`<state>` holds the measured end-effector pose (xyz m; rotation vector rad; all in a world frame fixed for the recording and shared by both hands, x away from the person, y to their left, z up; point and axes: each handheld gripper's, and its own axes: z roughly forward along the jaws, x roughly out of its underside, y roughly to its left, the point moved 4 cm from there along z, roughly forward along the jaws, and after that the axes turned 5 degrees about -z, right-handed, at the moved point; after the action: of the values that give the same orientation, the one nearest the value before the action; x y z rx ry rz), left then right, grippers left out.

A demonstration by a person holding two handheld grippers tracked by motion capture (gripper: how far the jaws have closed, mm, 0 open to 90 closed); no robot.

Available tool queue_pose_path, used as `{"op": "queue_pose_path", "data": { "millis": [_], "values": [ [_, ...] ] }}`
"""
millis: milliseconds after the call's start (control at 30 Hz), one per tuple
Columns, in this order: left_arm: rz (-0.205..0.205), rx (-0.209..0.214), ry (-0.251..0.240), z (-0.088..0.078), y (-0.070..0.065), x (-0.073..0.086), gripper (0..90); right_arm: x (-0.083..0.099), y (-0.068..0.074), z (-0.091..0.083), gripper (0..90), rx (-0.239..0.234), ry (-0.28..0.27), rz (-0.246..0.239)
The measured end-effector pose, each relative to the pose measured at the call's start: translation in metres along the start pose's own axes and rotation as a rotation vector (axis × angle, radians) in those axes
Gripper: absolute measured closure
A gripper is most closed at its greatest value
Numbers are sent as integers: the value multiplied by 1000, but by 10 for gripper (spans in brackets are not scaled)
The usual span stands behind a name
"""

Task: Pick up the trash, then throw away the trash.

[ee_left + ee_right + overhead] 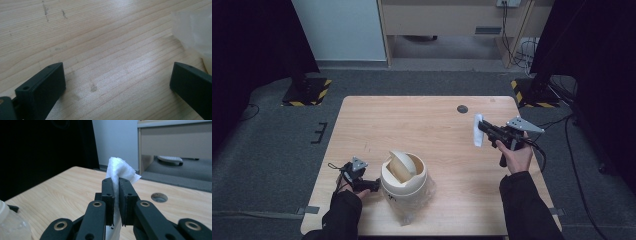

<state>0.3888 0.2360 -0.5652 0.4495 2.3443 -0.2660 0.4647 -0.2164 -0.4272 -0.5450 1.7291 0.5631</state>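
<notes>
At lower centre of the high view the cream bin (404,181) hides the left gripper (371,186) tips; its jaws stand apart over bare table (105,40). Farther, mid-right, the right gripper (482,127) pinches a white tissue (478,131), lower end cut off

Both forearms wear dark, nearly black long sleeves that end at the wrists. The left gripper (373,185) and the right gripper (482,127) are black throughout, each carrying a grey three-cornered plate behind the jaws and a thin black cable trailing back from its body. Seen close in the right gripper view, the right gripper (116,192) has flat rectangular jaws with small screw holes, and behind them angled black links pinned with brass-coloured rings.
</notes>
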Motion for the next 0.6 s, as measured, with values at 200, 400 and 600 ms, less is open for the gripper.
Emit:
{"op": "queue_pose_path", "data": {
  "millis": [200,400,600],
  "values": [
    [0,0,0,0,0,0,0,-17,7,-6,836,-17,-53,-14],
    [0,0,0,0,0,0,0,-36,17,-13,836,-44,-107,-30],
    [0,0,0,0,0,0,0,-51,29,-18,836,-76,-151,-47]
  ]
}}
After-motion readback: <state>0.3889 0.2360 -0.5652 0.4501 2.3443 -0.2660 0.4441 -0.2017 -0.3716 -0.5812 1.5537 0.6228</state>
